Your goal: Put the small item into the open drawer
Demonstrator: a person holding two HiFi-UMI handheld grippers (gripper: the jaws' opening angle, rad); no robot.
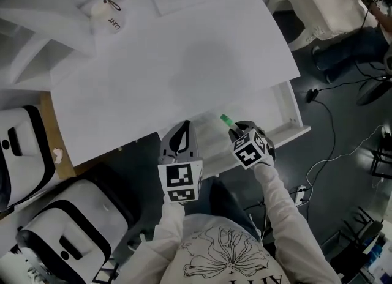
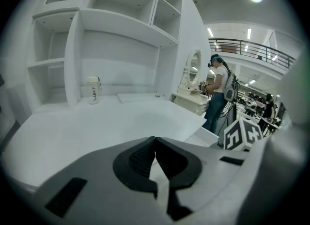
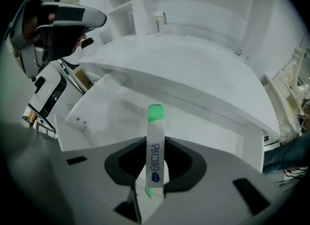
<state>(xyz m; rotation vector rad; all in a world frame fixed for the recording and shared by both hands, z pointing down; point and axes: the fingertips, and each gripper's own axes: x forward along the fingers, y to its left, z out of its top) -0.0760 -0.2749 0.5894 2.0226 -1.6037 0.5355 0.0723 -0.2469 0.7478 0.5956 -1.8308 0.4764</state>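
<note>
Right gripper (image 3: 155, 173) fingers grasp a slim white, green-tipped tube (image 3: 155, 141) above the white open drawer (image 3: 109, 115). Left gripper (image 2: 155, 144) fingers sit clenched, empty.

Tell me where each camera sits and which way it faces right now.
Head view: on the person's head, looking steeply down on the white desk, open drawer, both sleeves, left gripper and right gripper.
Left gripper view: on the left gripper, facing across the desk to the shelves; its shut, empty jaws show.
Right gripper view: on the right gripper, facing into the drawer; its jaws grip the green-tipped small item.
Shared: the white bottle shows in all three.
</note>
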